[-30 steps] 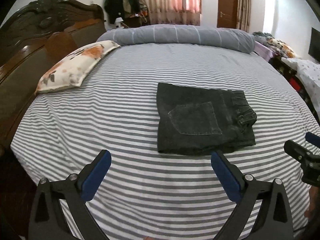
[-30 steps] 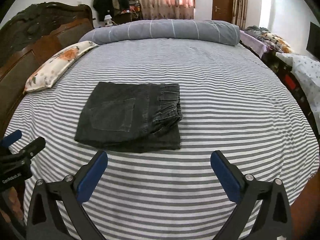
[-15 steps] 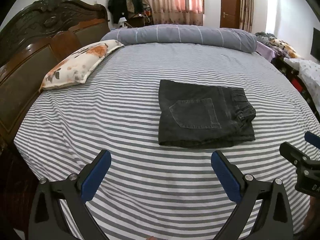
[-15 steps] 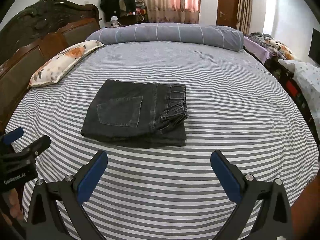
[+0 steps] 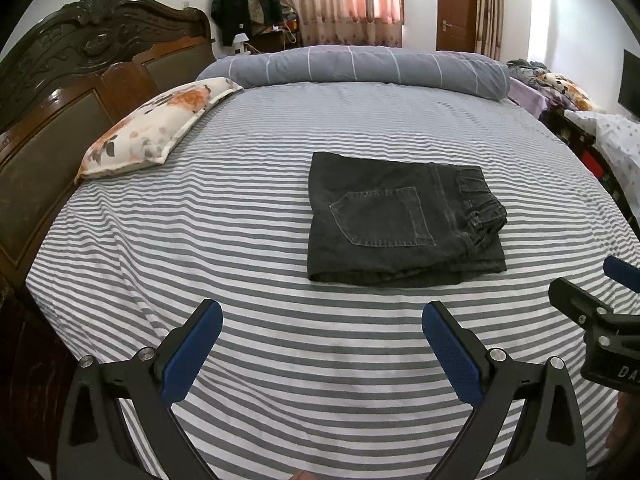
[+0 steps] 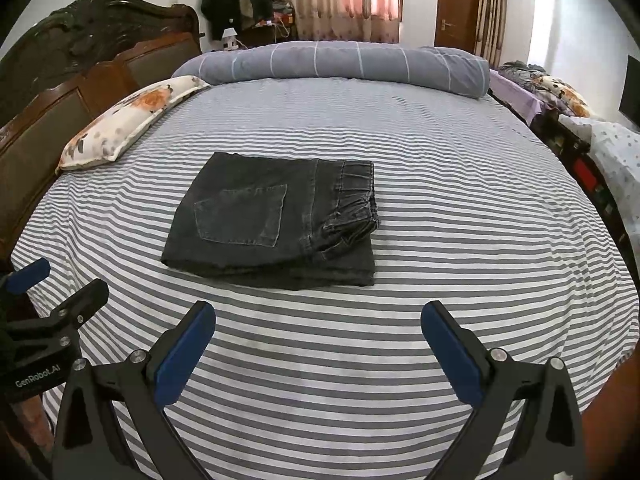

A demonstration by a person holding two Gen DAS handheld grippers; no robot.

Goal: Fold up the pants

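Dark grey jeans (image 5: 404, 220) lie folded into a compact rectangle on the striped bed sheet (image 5: 240, 240), back pocket up, waistband to the right. They also show in the right wrist view (image 6: 276, 220). My left gripper (image 5: 322, 312) is open and empty, held above the sheet short of the jeans' near edge. My right gripper (image 6: 318, 312) is open and empty, also back from the jeans. Each gripper shows at the edge of the other's view.
A floral pillow (image 5: 156, 128) lies at the left by the dark wooden headboard (image 5: 80, 80). A rolled grey duvet (image 5: 360, 68) lies across the far side of the bed. Furniture and bedding (image 5: 580, 120) stand off the right edge.
Both grippers have pulled back and risen a little from the folded jeans, which look farther away. Both stay open. The jeans have not moved.
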